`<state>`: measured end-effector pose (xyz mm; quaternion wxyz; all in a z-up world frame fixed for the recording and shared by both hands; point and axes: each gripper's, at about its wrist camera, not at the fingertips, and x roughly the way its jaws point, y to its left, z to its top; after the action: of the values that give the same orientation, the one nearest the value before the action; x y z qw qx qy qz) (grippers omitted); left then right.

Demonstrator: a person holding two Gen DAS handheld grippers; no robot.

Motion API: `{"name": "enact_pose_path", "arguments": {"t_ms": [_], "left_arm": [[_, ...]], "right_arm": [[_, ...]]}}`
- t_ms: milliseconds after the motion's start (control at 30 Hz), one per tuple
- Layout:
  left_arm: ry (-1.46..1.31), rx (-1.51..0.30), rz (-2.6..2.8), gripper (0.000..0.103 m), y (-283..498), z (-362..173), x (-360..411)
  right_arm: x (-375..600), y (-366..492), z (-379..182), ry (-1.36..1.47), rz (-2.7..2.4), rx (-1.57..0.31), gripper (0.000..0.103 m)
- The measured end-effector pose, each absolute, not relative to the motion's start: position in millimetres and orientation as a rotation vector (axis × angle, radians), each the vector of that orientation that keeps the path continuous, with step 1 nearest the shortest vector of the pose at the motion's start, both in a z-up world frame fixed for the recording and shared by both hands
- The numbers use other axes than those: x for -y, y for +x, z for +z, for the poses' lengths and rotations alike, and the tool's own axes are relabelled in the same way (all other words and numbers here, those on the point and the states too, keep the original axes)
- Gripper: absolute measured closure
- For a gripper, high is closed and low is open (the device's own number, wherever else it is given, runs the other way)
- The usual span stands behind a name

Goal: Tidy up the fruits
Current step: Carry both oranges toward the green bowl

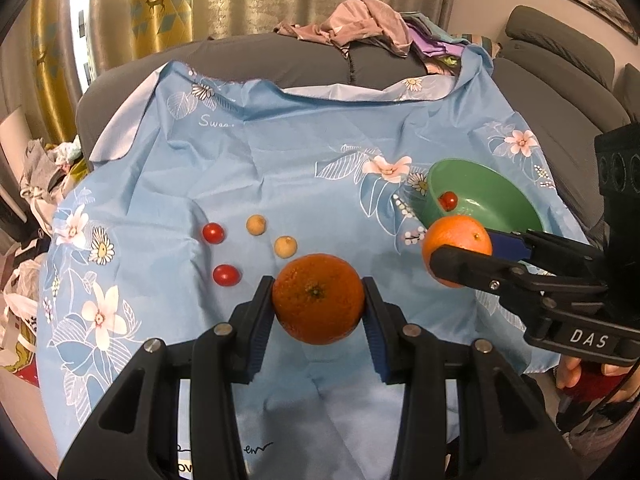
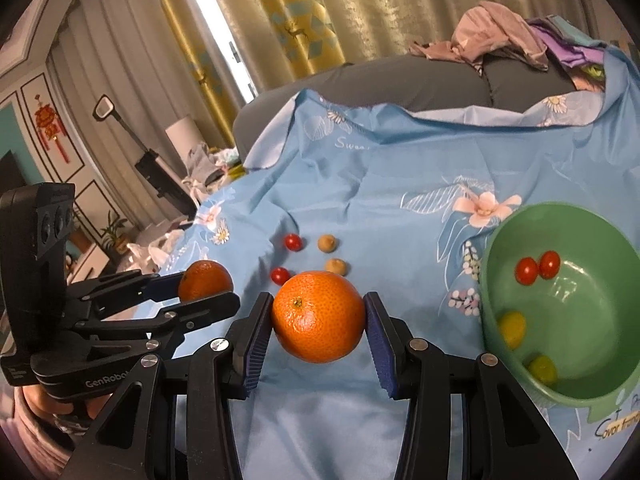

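blue floral cloth (image 1: 280, 168) | grey sofa (image 1: 260, 56) | clothes pile (image 1: 360, 24) | gold curtains (image 2: 320, 12)

Two oranges (image 1: 318, 304) (image 2: 318, 316) held aloft, loose tomatoes (image 1: 213, 233) and longans (image 1: 256, 225) on cloth (green bowl (image 2: 592, 396) part-filled).

right gripper (image 1: 460, 256) body: "DAS"
left gripper (image 2: 206, 298) body: "GenRobot", end cut off
blue cloth (image 1: 280, 152): white "Swee…", partly hidden by a fold

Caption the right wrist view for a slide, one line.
Right hand-held gripper grips an orange beside the green bowl holding two cherry tomatoes.
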<state>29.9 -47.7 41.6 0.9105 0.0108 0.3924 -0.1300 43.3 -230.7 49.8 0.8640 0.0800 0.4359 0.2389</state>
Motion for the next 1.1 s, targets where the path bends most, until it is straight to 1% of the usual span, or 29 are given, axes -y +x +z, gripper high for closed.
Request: {"name": "enact_pose_path", "arguments": {"t_ms": [600, 1100], "left_arm": [[0.106, -0.8, -0.325, 0.061, 41, 51, 93], [0.195, -0.815, -0.434, 0.061, 64, 46, 158]], "right_arm": [[272, 41, 53, 0.241, 0.451, -0.86, 0.055], [327, 39, 48, 0.313, 0.342, -0.838, 0.055]]}}
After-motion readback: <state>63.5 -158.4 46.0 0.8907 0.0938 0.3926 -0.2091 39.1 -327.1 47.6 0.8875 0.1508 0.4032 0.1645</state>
